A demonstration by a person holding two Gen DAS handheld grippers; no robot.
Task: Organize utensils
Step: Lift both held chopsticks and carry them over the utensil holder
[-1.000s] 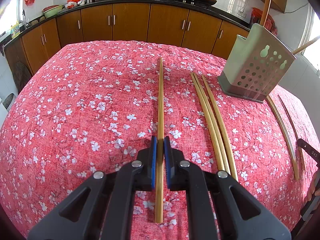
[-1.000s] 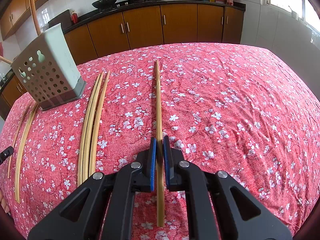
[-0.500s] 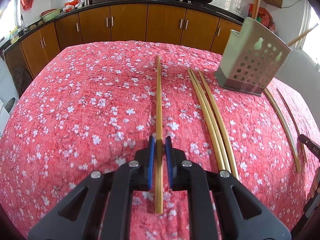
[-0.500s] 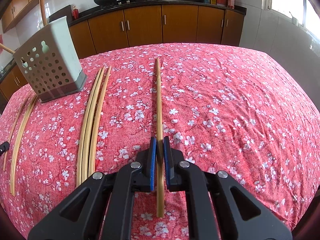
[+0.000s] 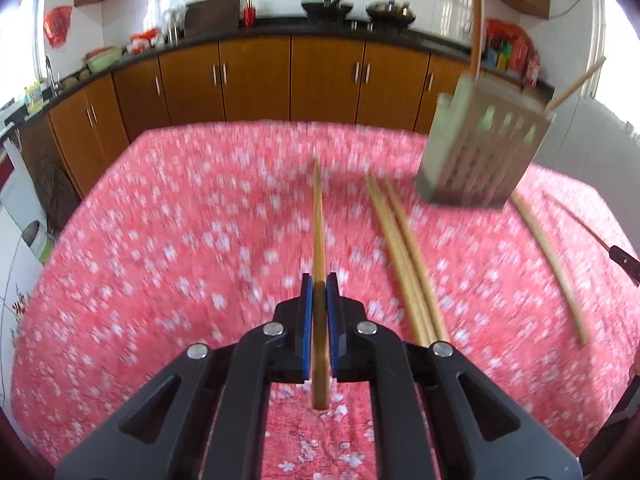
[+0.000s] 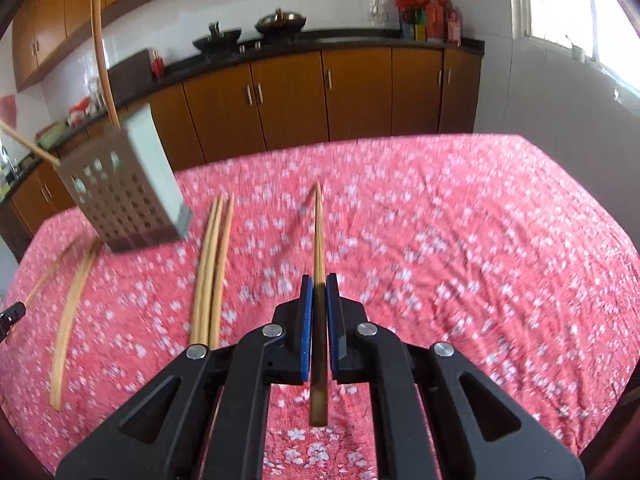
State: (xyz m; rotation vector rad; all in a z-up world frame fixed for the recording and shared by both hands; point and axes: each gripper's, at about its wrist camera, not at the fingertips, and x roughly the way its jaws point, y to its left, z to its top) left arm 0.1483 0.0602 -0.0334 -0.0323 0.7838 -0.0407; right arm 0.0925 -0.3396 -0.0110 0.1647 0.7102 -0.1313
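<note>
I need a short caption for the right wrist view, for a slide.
Right gripper clamps one chopstick above the floral tablecloth, perforated holder at left.

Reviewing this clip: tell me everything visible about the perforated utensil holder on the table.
The utensil holder is a pale grey-green box with a darker base; its front wall has rows of round holes and a few gourd-shaped cutouts near the rim. It looks like plastic, though blur hides detail. It stands on the red floral tablecloth, appearing tilted in the fisheye views. Two chopsticks already poke out of its top. Loose chopsticks lie on either side; neither gripper touches it.
</note>
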